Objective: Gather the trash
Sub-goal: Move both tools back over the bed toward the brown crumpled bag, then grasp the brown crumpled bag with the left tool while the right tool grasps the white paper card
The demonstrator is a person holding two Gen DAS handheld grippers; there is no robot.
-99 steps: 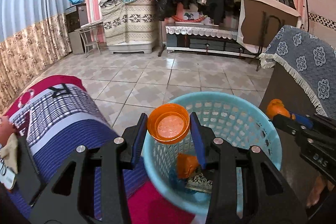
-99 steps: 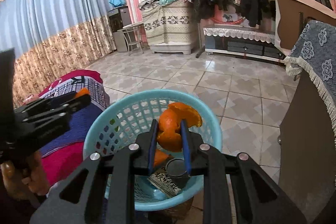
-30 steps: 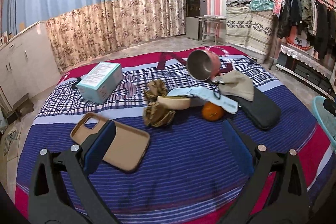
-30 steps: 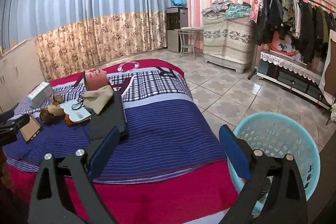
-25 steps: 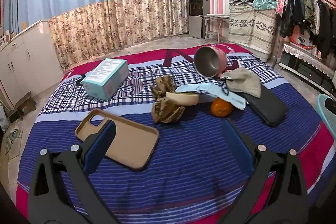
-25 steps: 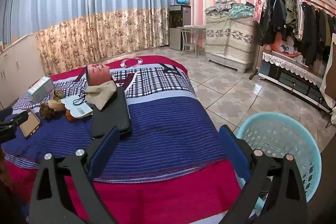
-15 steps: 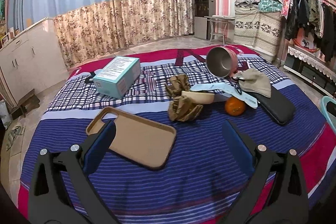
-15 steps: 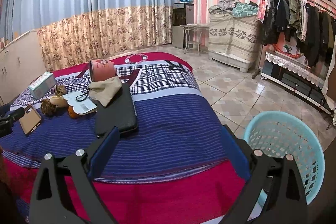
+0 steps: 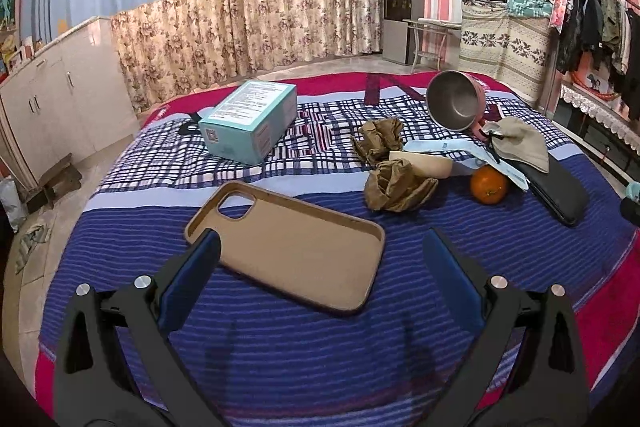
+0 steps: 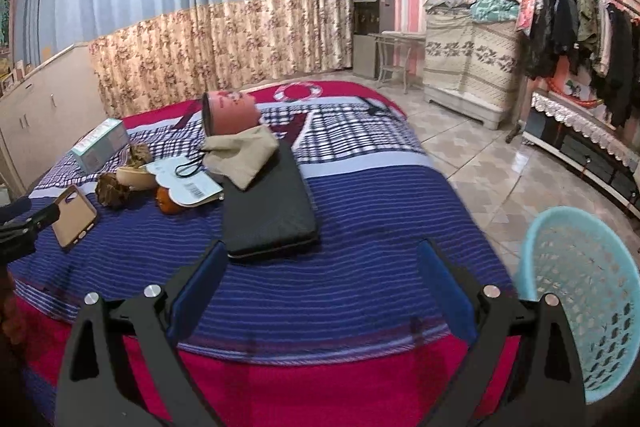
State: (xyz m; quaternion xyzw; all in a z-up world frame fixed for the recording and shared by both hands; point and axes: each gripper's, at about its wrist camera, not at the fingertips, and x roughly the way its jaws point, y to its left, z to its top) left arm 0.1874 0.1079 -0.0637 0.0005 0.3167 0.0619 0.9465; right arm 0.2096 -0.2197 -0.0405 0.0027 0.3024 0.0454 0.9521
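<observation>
Both jaws wide, nothing held: left hand-held gripper [image 9: 320,267] over phone case [image 9: 286,241], facing crumpled paper [image 9: 398,183], likely next trash; right hand-held gripper [image 10: 318,279] beside basket [image 10: 580,307]

Left hand-held gripper [image 9: 318,279]: two matte black plastic arms showing angular cut-outs, each carrying pair of round silver screws near finger base. Fingers [image 9: 188,283] wearing flat blue pads on inner faces.

Right hand-held gripper [image 10: 318,283]: showing same build, black frame, silver screw heads, blue-padded fingers [image 10: 196,287]. No markings or cables showing on either.
</observation>
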